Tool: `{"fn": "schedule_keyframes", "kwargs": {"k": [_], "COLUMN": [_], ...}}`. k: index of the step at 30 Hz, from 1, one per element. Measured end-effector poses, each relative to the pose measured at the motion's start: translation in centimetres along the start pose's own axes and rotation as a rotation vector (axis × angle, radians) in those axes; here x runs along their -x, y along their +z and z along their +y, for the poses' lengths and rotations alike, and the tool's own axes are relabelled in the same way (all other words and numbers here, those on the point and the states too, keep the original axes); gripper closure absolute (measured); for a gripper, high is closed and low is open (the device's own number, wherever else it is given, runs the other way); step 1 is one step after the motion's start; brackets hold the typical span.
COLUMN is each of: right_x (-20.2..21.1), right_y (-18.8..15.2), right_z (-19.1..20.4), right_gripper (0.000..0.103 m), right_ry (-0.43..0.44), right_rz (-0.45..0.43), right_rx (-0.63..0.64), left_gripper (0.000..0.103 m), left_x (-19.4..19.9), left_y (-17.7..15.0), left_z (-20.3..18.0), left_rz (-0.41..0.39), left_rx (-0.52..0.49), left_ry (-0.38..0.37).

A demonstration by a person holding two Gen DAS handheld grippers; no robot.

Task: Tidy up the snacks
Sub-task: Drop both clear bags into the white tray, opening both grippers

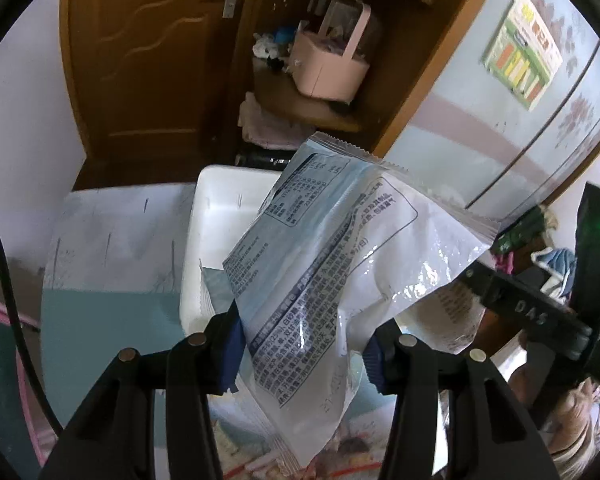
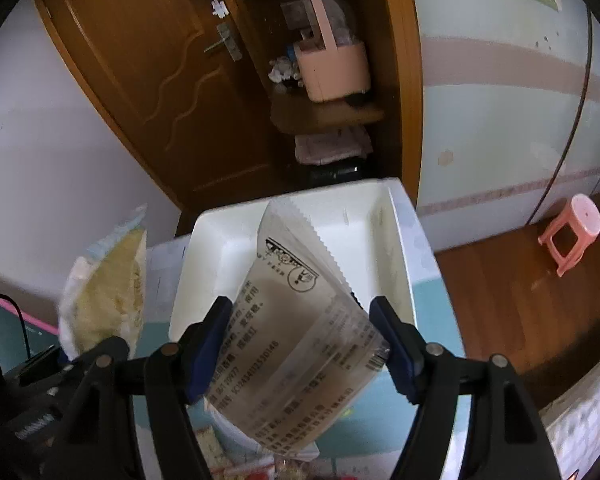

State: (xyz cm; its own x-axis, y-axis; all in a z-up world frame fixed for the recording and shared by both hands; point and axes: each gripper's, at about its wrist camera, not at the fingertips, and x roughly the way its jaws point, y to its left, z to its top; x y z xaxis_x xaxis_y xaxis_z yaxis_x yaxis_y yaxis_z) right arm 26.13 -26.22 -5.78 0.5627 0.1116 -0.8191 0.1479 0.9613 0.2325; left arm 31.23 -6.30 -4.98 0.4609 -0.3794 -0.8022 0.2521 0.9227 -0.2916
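A white printed snack packet [image 1: 332, 280] is pinched between the blue pads of the left gripper [image 1: 302, 354], held above the white foam box [image 1: 220, 208]. A second packet [image 2: 300, 344] (text side up) is clamped by the right gripper [image 2: 300, 350] over the same box.

The snack packet [image 1: 332, 264] is white and pale blue with dark print. The tub [image 2: 384, 216] is white. The stool [image 2: 572, 232] is pink, the door [image 2: 140, 80] brown.
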Motion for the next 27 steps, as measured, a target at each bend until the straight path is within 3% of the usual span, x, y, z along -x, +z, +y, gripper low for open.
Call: {"fn": "schedule_keyframes", "kwargs": {"k": [9,12,14,16,20,27], "right_x": [-5.8,-7.0,-7.0,-6.9,-6.5,-5.4], "right_y": [4.0,4.5,4.8,5.0,5.0,4.3], "right_z": [0.2,0.2,0.2,0.2,0.2,0.7], "right_gripper": [0.027,0.027,0.023,0.012,0.009,0.009], "right_ry": [-0.089,-0.110,-0.108,-0.120,-0.118,-0.109], "right_rz": [0.057,0.072,0.052,0.035,0.011,-0.011], "right_rx": [0.035,0.039,0.043,0.051,0.056,0.068], "left_gripper": [0.049,0.041,0.028,0.016,0.002,0.002], "left_x": [-6.9,-8.1,-8.7,-8.5,-7.9,-5.8], "left_y": [2.9,3.2,3.7,4.1,4.6,4.1], "left_z": [1.8,1.8,1.8,1.6,1.6,2.2], "left_rz": [0.059,0.064,0.046,0.015,-0.013,-0.033], "left_rx": [0.043,0.036,0.020,0.005,-0.004,0.013], "left_ry": [0.045,0.079,0.114,0.139,0.155,0.157]}}
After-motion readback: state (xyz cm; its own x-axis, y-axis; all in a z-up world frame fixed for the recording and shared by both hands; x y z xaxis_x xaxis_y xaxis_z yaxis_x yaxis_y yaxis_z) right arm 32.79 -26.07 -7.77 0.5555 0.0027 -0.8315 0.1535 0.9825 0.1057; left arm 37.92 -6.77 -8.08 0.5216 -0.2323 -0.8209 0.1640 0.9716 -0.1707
